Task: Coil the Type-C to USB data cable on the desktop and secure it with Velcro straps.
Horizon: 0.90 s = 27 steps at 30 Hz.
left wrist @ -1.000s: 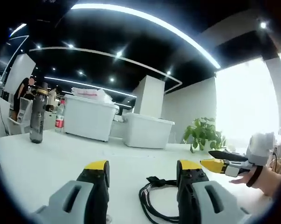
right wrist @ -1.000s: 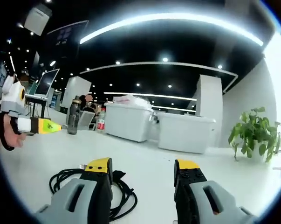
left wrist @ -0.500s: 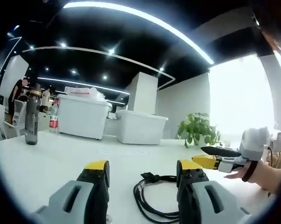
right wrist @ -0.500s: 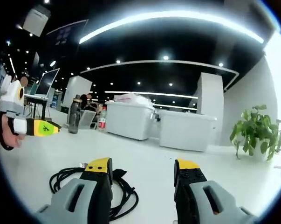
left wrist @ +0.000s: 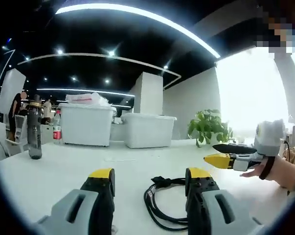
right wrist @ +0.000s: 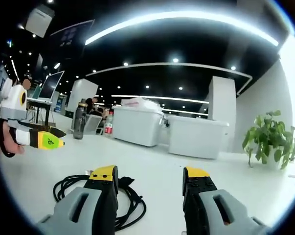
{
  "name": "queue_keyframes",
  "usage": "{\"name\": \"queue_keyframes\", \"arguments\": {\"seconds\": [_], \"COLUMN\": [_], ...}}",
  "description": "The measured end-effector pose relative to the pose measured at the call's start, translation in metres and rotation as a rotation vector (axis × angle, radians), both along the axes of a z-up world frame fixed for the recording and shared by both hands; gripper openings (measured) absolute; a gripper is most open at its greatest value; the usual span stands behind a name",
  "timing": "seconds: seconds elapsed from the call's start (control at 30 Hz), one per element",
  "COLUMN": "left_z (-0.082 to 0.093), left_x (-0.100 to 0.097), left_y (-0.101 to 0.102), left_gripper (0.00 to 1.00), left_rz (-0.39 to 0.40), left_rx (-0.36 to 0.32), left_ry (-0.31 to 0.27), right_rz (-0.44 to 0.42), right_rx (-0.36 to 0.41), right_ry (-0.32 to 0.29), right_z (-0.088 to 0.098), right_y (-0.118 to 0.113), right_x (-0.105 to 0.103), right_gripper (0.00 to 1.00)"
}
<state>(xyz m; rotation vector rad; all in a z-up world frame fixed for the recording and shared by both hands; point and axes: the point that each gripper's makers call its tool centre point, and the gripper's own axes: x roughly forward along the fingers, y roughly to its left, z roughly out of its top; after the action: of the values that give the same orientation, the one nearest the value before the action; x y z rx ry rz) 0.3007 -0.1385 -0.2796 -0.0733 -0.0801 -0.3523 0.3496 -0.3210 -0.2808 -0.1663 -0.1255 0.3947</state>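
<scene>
**Cable not yet gripped**

The black cable (left wrist: 159, 208) is seen lying loose on the white desktop (left wrist: 64, 166), low in frame. Both the left gripper (left wrist: 149, 183) and right gripper (right wrist: 149, 181) are held spread and empty. An end must be grasped first.
</scene>
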Motion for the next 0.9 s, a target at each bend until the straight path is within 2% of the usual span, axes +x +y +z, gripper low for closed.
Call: {"name": "queue_keyframes", "arguments": {"seconds": [0.23,0.47,0.9], "left_z": [-0.001,0.000,-0.004], "left_x": [0.000,0.002,0.006], "left_y": [0.002,0.003,0.014], "left_gripper": [0.59,0.59,0.59], "left_rz": [-0.001,0.018,0.081], "left_rx": [-0.018,0.023,0.055], "left_ry": [0.009,-0.001,0.006], "right_rz": [-0.004,-0.022,-0.012], "right_rx": [0.031,0.045,0.043], "right_ry": [0.022,0.029,0.029], "right_z": [-0.001,-0.001,-0.002], "right_y": [-0.005,-0.011,-0.008], "right_x": [0.002,0.004,0.003], "right_gripper": [0.52,0.51,0.51]}}
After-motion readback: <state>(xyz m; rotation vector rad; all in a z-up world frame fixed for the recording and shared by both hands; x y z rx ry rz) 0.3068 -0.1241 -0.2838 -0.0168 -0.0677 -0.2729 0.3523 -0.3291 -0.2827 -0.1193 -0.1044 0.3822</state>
